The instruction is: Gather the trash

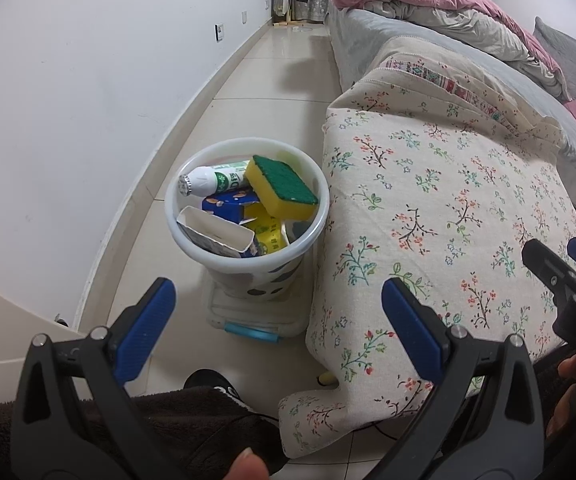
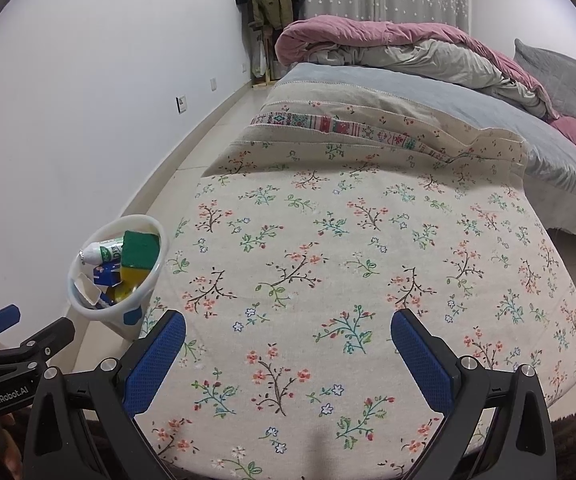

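Nearest the cameras, over the table's front edge:

- Left gripper [image 1: 278, 312]: one. Blue-padded fingers [image 1: 144, 332] spread wide, holding nothing and touching nothing; it hangs over the floor gap between bin and table.
- Right gripper [image 2: 288, 344]: one. Fingers spread equally wide, empty, poised above the floral tablecloth [image 2: 347, 248] without visible contact. Its tips also show at the right edge of the left wrist view.
- Clear storage box with blue handle [image 1: 254, 320]: one, on the floor, under the bin.
- Trash bin [image 1: 244, 262]: one, white with dark spots, standing on the box just beside the table's left edge. The collected trash lies inside it:
  - sponge [image 1: 282, 186], yellow with green scouring face: one, uppermost, tilted against the rim;
  - white bottle with green label [image 1: 212, 180]: one, lying on its side;
  - blue carton [image 1: 228, 206]: one;
  - white open carton [image 1: 216, 234]: one, at the near rim;
  - yellow wrapper [image 1: 266, 236]: one, partly buried.
- Tablecloth surface: bare in both views.

Beyond the table:

- Bed [image 2: 387, 84] with grey sheet: one.
- Pink-and-beige quilt [image 2: 407, 46]: one, heaped.
- Grey pillow [image 2: 567, 76]: one.
- Clothes rack [image 2: 268, 4] in the far corner: one.
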Tool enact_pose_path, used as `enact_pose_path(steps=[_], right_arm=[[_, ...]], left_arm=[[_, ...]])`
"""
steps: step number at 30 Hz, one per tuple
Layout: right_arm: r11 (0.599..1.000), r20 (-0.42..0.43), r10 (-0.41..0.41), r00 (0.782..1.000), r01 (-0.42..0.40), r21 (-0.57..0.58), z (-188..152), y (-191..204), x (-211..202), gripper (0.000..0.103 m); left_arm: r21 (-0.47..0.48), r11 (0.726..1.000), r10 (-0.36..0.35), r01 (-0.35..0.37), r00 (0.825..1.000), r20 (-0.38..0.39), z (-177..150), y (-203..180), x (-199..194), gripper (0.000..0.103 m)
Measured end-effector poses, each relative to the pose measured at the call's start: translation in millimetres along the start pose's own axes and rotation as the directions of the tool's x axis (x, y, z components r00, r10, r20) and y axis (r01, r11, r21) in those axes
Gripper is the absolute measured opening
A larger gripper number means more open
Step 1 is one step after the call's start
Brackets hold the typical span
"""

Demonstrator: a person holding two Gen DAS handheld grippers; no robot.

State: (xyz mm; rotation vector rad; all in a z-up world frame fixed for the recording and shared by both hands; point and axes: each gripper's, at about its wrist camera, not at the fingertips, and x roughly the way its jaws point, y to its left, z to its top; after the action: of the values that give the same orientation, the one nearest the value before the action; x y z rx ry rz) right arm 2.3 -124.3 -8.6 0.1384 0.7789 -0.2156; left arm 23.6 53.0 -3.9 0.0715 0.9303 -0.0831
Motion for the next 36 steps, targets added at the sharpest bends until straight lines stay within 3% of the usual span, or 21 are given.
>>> enact_pose_path(steps=[36], right_arm=[[1.000,0.001,0.002,1.000,-0.002,-0.006,-0.8,0.8,-0.8,0.103]], left_arm=[[-0.002,1.000,-0.001,0.001,1.000,-0.001,-0.7,0.4,1.4,0.102]])
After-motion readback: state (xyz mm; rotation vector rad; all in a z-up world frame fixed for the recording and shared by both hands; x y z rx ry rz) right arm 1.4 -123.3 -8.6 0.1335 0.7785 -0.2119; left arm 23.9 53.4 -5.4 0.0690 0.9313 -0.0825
